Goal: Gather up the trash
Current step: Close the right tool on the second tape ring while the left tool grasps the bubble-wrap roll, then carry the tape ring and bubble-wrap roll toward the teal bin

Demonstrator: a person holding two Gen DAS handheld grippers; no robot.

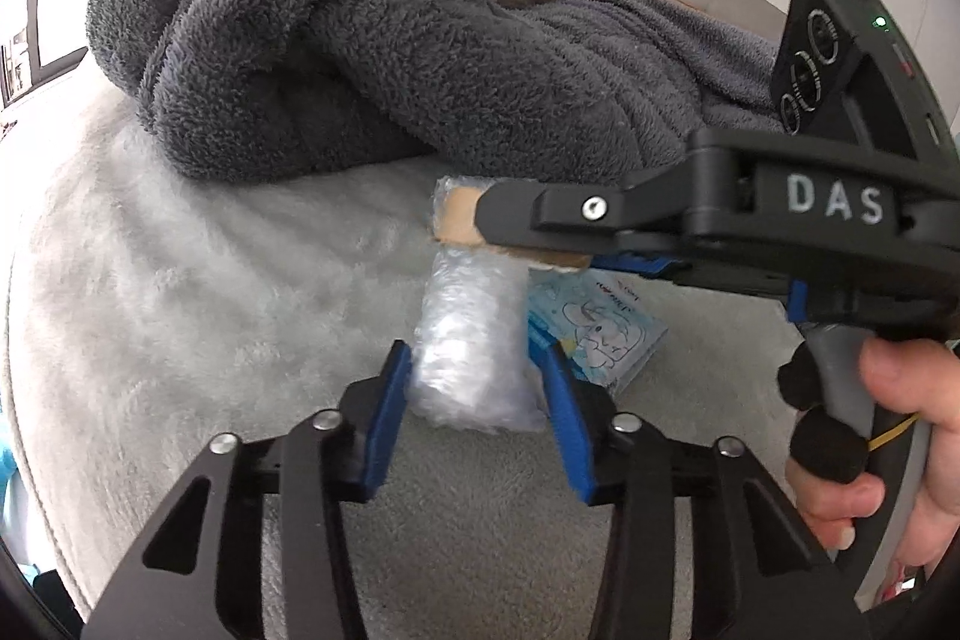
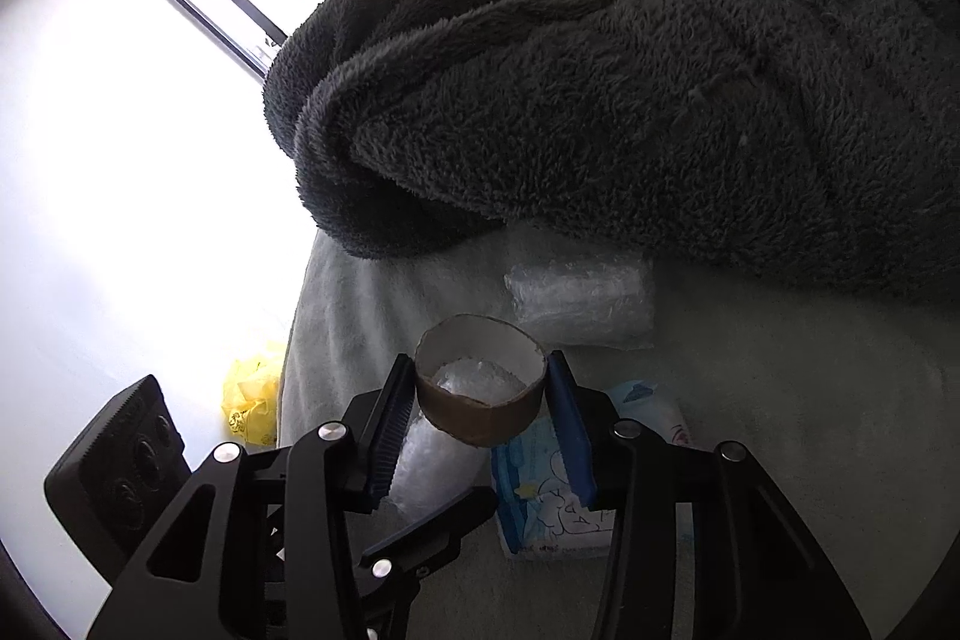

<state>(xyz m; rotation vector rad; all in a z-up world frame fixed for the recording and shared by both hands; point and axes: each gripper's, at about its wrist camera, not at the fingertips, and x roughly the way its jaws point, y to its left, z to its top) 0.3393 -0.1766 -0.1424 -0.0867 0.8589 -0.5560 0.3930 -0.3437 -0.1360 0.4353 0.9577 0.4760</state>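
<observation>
Centrally, left gripper (image 1: 477, 388) pinches the bubble-wrap roll (image 1: 468, 340); right gripper (image 2: 480, 400) clamps the cardboard tube (image 2: 480, 400); lifting both gently avoids crushing.

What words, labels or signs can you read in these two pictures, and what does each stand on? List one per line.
"DAS": white letters on the black body of the right gripper.
Red print on the blue-and-white cartoon packet: too small and blurred to read.
Nothing else readable.
</observation>
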